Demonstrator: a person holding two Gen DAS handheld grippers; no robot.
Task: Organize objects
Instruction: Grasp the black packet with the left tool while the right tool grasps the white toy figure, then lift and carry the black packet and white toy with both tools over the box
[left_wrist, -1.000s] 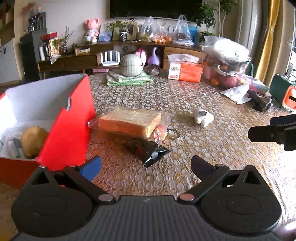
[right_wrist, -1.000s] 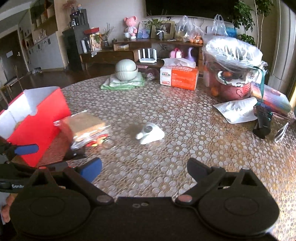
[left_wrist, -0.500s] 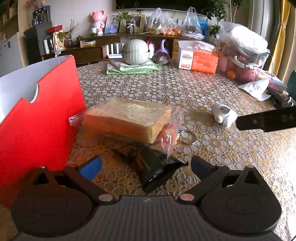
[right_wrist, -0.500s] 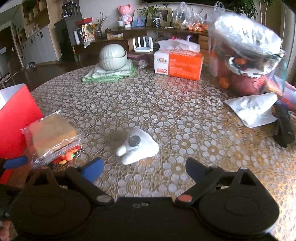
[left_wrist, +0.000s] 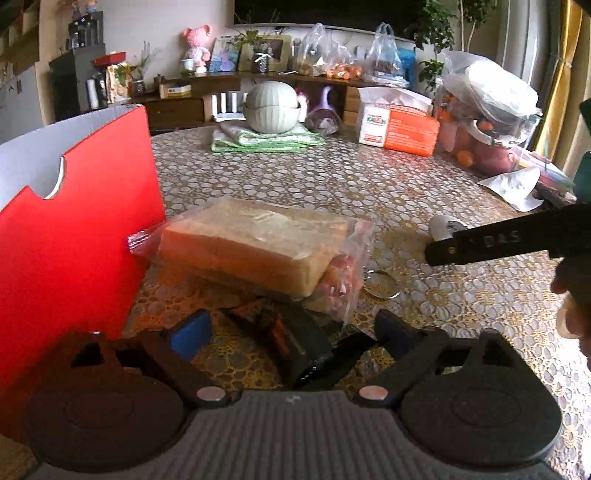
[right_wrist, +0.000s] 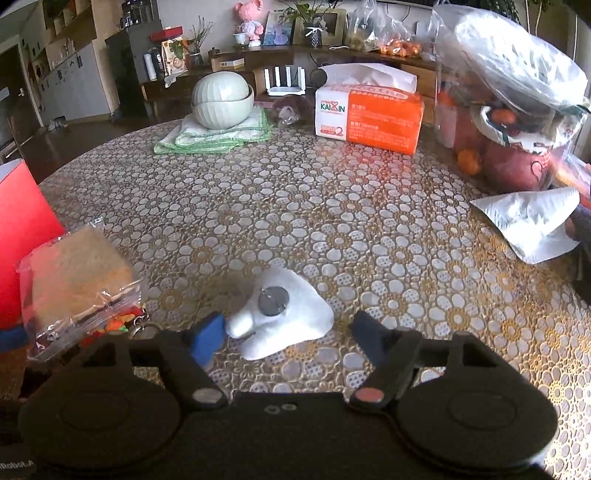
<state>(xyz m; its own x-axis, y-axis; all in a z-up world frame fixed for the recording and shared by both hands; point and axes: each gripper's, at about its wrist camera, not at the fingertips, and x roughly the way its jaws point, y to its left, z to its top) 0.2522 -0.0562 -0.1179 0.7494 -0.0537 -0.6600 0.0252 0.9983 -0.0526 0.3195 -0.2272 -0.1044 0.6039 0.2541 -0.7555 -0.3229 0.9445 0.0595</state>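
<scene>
Closing around a dark snack packet (left_wrist: 295, 343), the left hand-held gripper (left_wrist: 291, 328) has its jaws still set wide, one on each side of the packet; the pads do not appear to press on it yet. The packet lies flat on the patterned desk (left_wrist: 332, 177), right between the fingers. Just beyond the fingertips sits a bagged loaf of sliced bread (left_wrist: 251, 243), its near edge overlapping the far end of the packet, with colourful sweets (left_wrist: 340, 269) showing in the bag's right end. A metal key ring (left_wrist: 380, 284) lies just beyond and to the right of the right finger. To the left of this hand-held gripper stands the red box (left_wrist: 74, 236), its wall close beside the left finger.

The right hand-held gripper (right_wrist: 284, 332) is also closing, its jaws roughly half spread around a small white figure (right_wrist: 284, 314) with a grey disc on top. The blue-padded left finger (right_wrist: 207, 336) sits right against the figure's left end, though contact cannot be told for certain; the right finger stands a little clear of it. Left of this hand-held gripper lies the same bagged bread. Far ahead of it are an orange tissue box (right_wrist: 369, 114), stacked pale bowls (right_wrist: 221, 99) on a folded green cloth (right_wrist: 214, 136), and to the right a white crumpled paper (right_wrist: 532, 221).
</scene>
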